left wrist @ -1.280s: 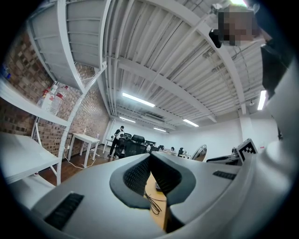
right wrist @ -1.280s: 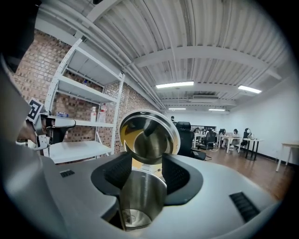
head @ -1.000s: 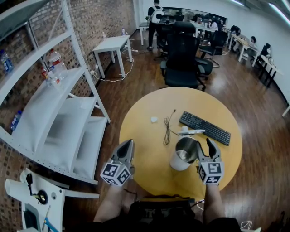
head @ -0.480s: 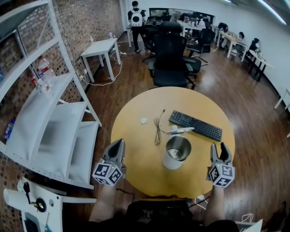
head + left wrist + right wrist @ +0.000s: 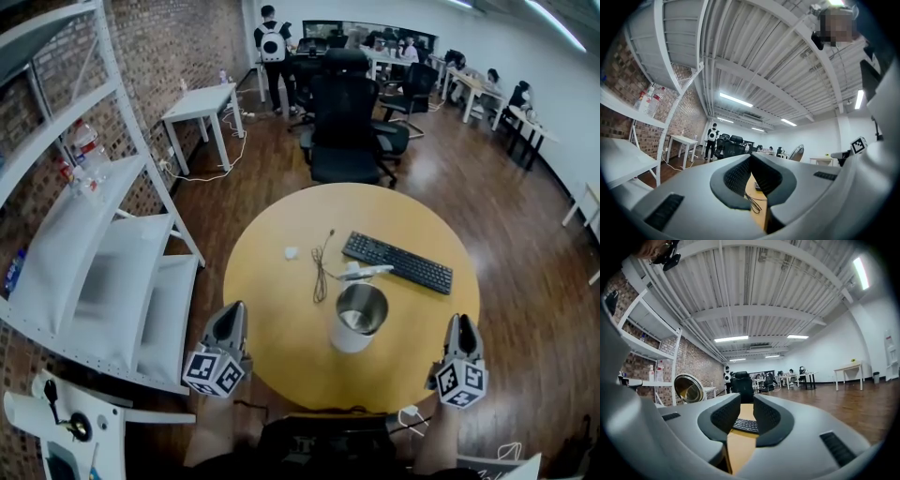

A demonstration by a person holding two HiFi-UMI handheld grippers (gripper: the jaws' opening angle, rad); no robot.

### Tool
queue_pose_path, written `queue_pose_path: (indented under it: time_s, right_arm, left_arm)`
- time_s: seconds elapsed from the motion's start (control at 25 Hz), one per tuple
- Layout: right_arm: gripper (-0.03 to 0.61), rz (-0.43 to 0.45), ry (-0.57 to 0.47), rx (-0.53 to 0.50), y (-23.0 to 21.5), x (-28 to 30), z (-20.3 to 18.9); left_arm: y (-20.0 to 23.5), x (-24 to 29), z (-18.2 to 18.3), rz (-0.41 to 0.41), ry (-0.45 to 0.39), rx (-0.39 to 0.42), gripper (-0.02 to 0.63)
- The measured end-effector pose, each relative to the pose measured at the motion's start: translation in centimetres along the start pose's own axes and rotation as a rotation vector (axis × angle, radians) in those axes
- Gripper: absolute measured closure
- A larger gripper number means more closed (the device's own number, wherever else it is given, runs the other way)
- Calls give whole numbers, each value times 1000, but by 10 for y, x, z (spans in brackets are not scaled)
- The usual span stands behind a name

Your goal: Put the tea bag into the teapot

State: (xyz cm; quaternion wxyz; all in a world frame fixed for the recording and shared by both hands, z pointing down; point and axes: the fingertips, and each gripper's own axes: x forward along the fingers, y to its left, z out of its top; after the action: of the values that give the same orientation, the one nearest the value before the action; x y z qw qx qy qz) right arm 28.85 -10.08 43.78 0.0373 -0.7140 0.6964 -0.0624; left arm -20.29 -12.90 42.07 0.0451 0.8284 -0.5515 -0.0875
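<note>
The teapot point(image 5: 356, 317), a white pot with an open steel mouth, stands upright in the middle of the round yellow table point(image 5: 281, 328). A small white piece point(image 5: 292, 252), maybe the tea bag, lies apart on the table's left part. My left gripper point(image 5: 228, 321) hovers at the near left edge with its jaws together and nothing in them point(image 5: 751, 161). My right gripper point(image 5: 462, 325) hangs at the near right edge, well clear of the pot. Its jaws point(image 5: 746, 404) are closing, with a gap left and nothing between them. The pot's shiny rim point(image 5: 688, 388) shows to their left.
A black keyboard point(image 5: 397, 262) lies behind the pot, with a white object point(image 5: 366, 272) in front of it and a thin black cable point(image 5: 321, 272) to the left. White shelves point(image 5: 112, 272) stand at the left. A black office chair point(image 5: 345, 122) is beyond the table.
My right gripper has drawn away from the teapot, to the right and back to the table's near edge, and its jaws have narrowed. The left gripper has also pulled back a little.
</note>
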Motion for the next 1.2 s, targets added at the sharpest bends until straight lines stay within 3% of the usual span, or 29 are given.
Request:
queue_pose_path:
  time_s: [0.36, 0.72, 1.2]
  right_arm:
    - [565, -28, 62, -27, -5, -27, -31]
    - [569, -13, 70, -78, 8, -38, -36]
    - [569, -11, 64, -30, 5, -39, -38]
  left_arm:
    - [1, -35, -23, 50, 16, -34, 620]
    - [-4, -37, -26, 32, 23, -27, 620]
    - [-3, -37, -23, 44, 10, -48, 620]
